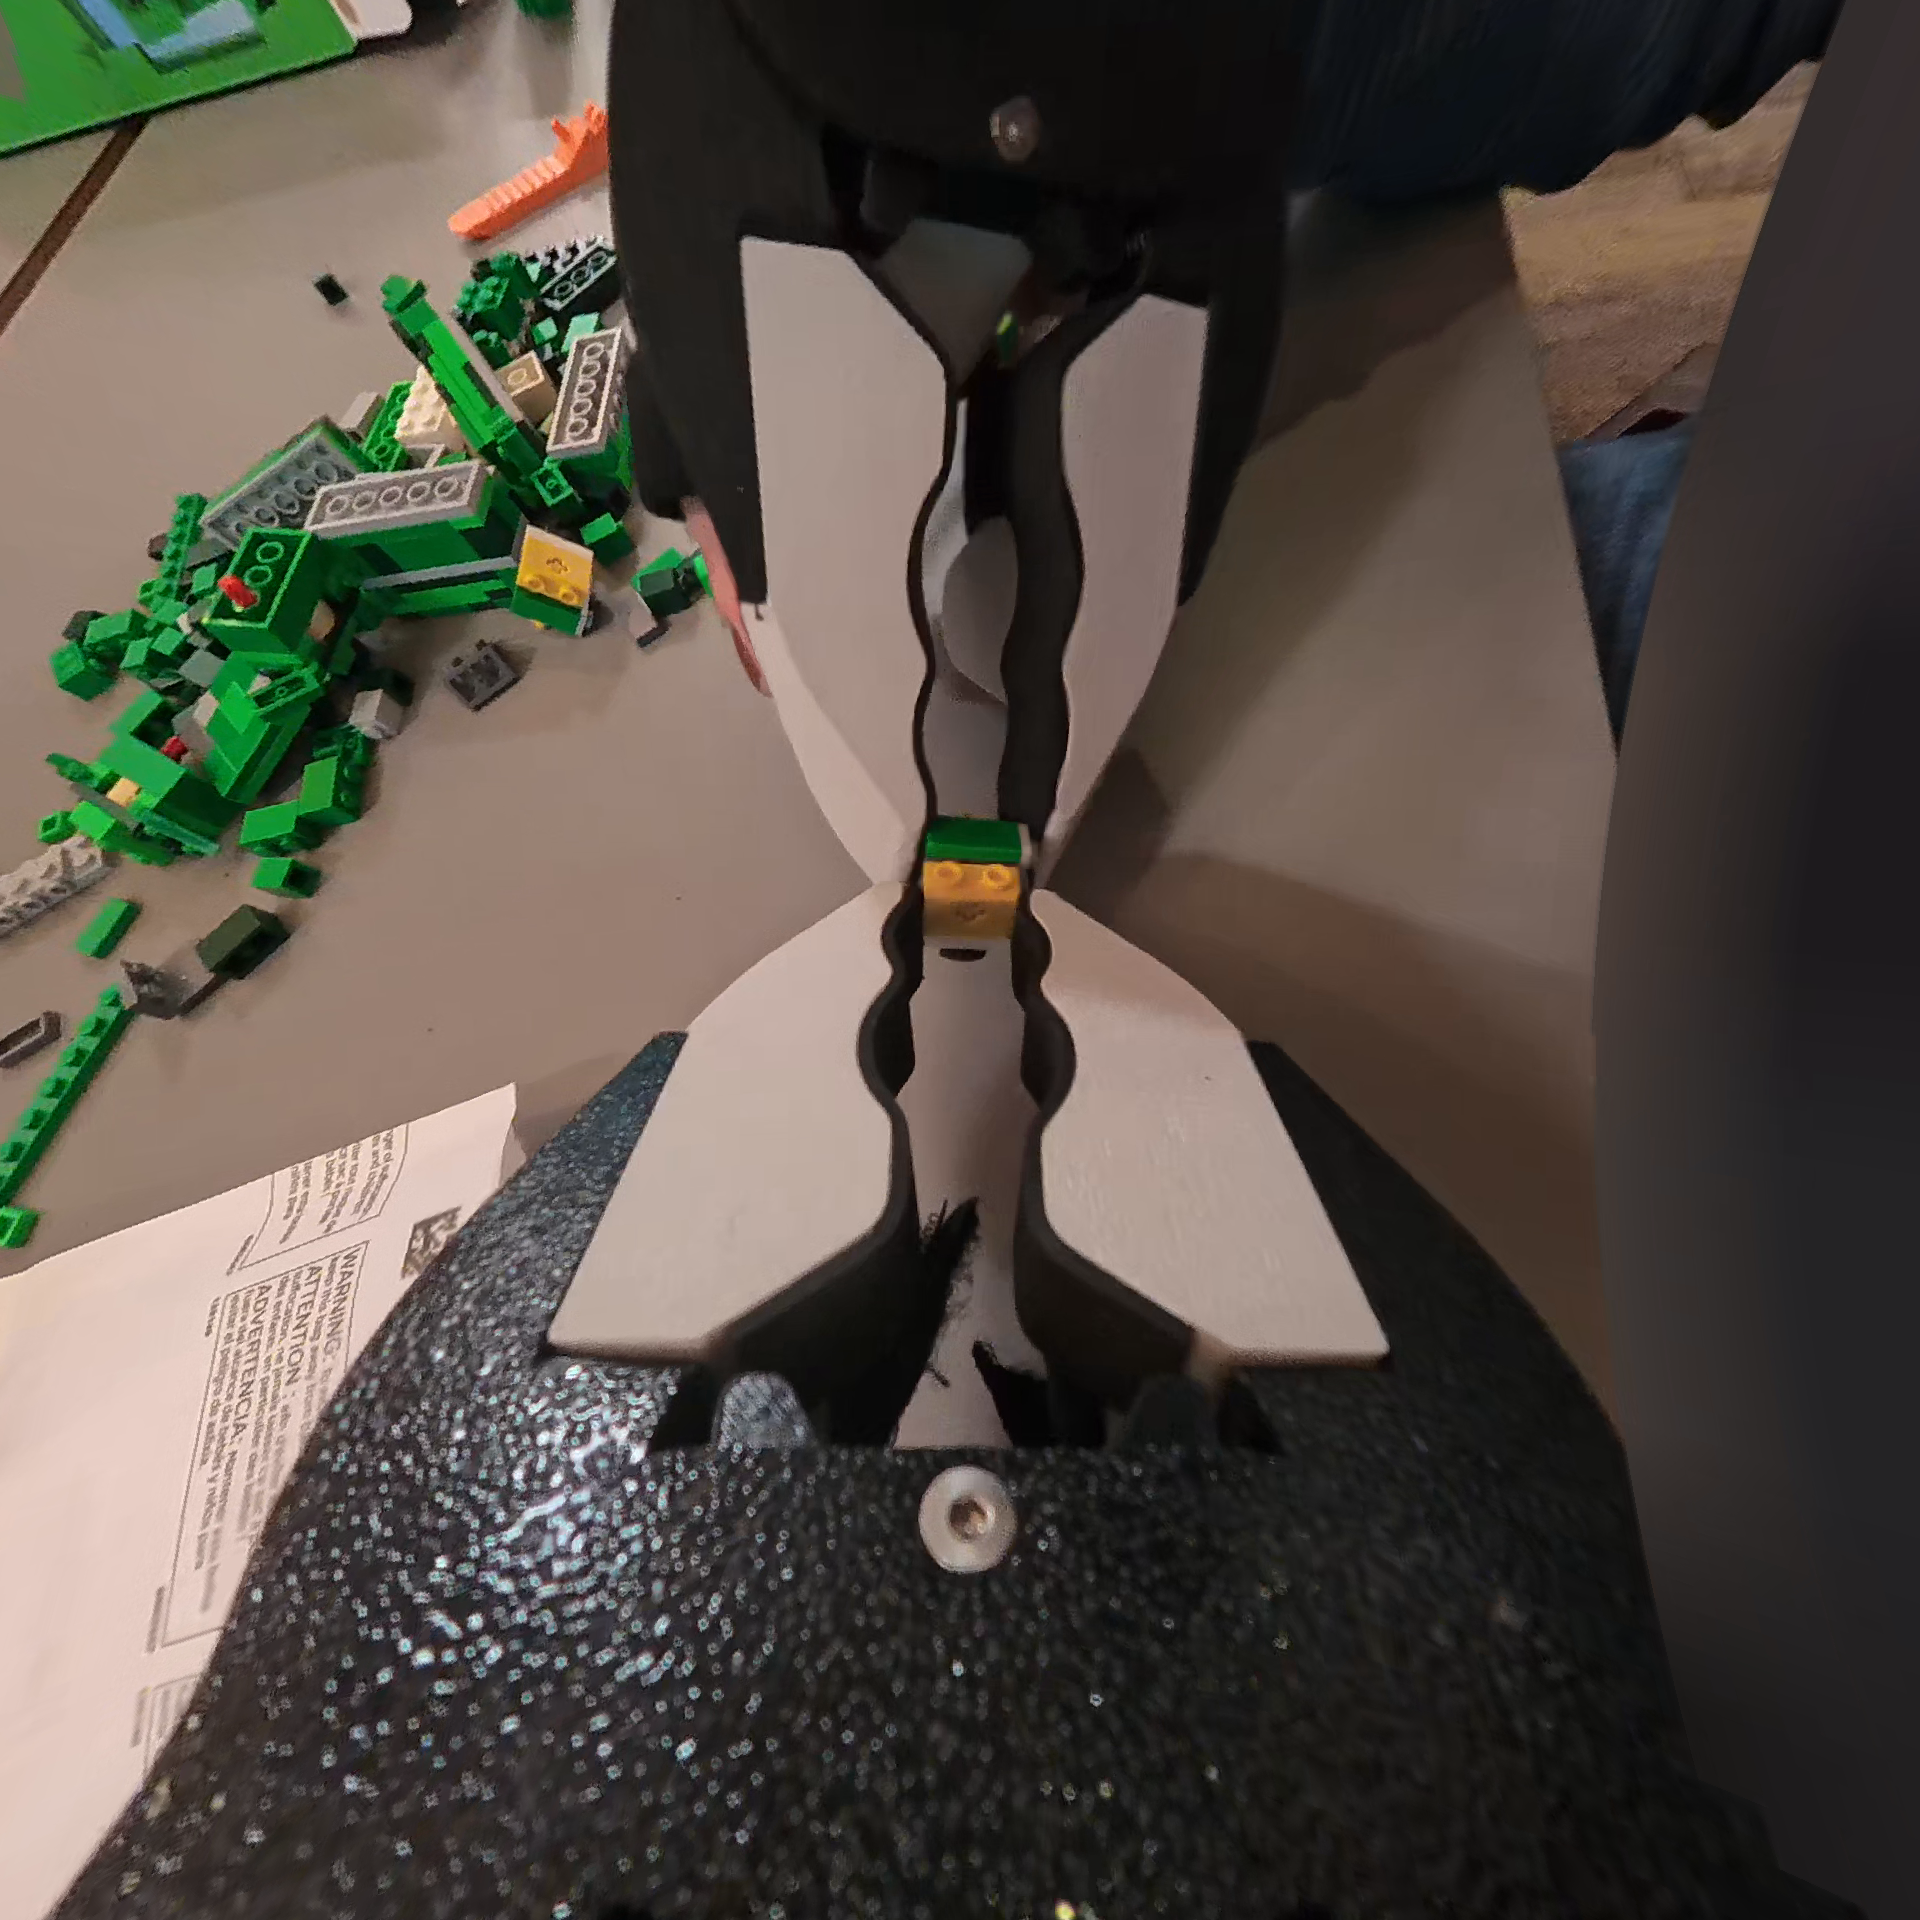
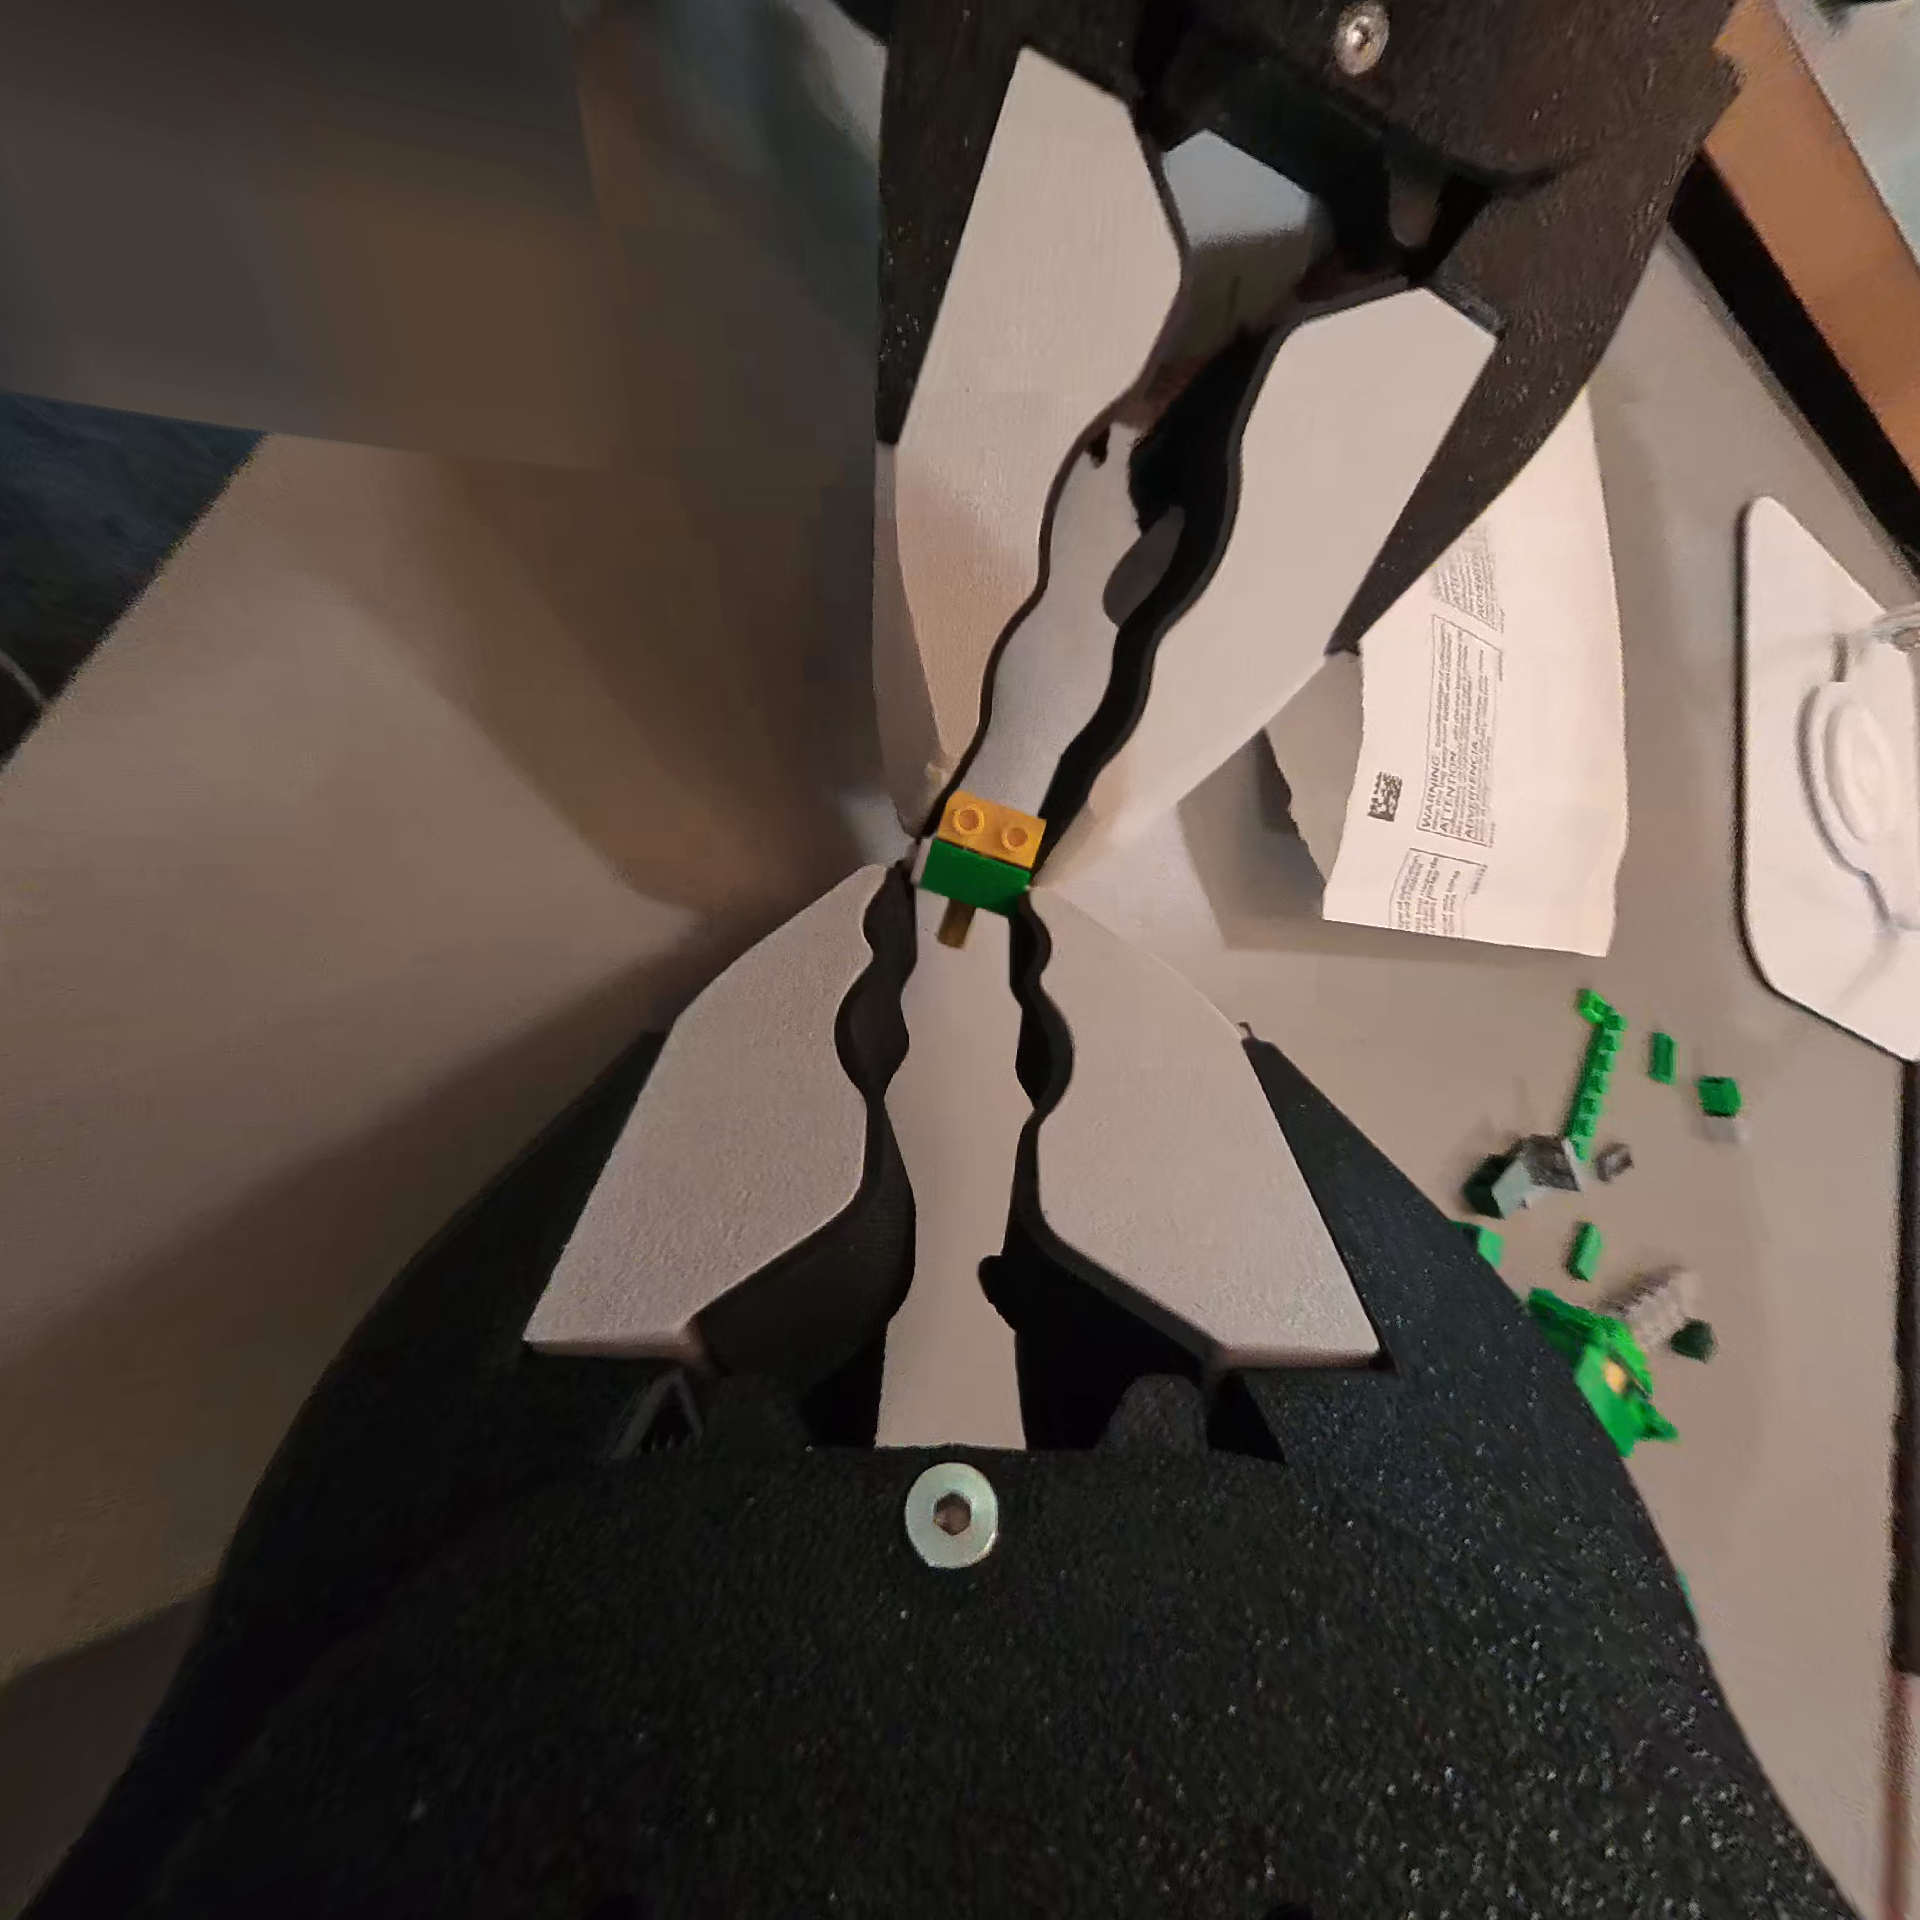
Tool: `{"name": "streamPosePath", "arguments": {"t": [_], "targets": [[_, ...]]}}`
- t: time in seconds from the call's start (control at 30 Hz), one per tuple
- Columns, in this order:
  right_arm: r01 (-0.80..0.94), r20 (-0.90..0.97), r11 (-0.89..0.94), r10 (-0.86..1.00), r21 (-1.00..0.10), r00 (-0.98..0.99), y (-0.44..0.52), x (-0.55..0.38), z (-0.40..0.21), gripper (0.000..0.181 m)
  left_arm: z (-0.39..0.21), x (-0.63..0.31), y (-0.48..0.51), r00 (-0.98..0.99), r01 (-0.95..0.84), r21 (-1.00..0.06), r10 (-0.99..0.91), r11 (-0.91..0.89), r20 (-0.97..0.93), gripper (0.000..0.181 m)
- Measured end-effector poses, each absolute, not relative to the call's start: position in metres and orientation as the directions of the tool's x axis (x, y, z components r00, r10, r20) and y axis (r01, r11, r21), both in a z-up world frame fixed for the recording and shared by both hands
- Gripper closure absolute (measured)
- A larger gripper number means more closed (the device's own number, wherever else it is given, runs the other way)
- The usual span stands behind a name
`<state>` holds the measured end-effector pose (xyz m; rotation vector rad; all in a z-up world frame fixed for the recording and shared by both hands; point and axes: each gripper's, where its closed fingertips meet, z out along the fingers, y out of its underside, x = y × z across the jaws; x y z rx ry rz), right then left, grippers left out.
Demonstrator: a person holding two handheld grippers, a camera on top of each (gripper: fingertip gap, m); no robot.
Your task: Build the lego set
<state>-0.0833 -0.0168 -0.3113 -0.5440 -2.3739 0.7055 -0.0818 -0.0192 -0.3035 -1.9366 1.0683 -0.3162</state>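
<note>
Left tongs [image 1: 971,920] clamp yellow brick [image 1: 968,902], right tongs [image 1: 977,831] clamp green brick [image 1: 971,840] stacked against it, above the worktop [image 1: 582,810]: tiny, rigid, slick, so grip flat sides.

Dim indoor light, wide-angle edge distortion, blurred smeared margins.

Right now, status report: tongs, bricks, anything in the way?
Left tongs shut on yellow brick. Right tongs shut on green brick. Bricks joined, held above table. Nothing between; loose pile off to side.
</note>
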Motion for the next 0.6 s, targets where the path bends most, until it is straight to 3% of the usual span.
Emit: {"name": "streamPosePath", "arguments": {"t": [0.1, 0.3, 0.37, 0.43, 0.6], "targets": [[0.199, 0.372, 0.725, 0.545, -0.66, -0.752, -0.02, -0.081, -0.307, 0.164, -0.298, -0.079, -0.022, 0.588, -0.518, -0.825, -0.795, -0.227, -0.15, 0.164], [0.185, 0.373, 0.713, 0.548, -0.676, -0.748, -0.019, -0.08, -0.305, 0.164, -0.297, -0.078, -0.021, 0.594, -0.467, -0.855, -0.796, -0.224, -0.115, 0.164], [0.164, 0.371, 0.693, 0.552, -0.702, -0.747, -0.019, -0.079, -0.299, 0.177, -0.291, -0.078, -0.023, 0.591, -0.415, -0.882, -0.803, -0.223, -0.075, 0.164], [0.15, 0.346, 0.655, 0.563, -0.741, -0.751, -0.023, -0.078, -0.291, 0.178, -0.281, -0.077, -0.026, 0.577, -0.324, -0.92, -0.817, -0.221, -0.007, 0.164], [0.21, 0.38, 0.685, 0.602, -0.697, -0.702, -0.01, -0.083, -0.295, 0.177, -0.285, -0.081, -0.017, 0.627, -0.347, -0.906, -0.778, -0.243, -0.031, 0.165]]}}
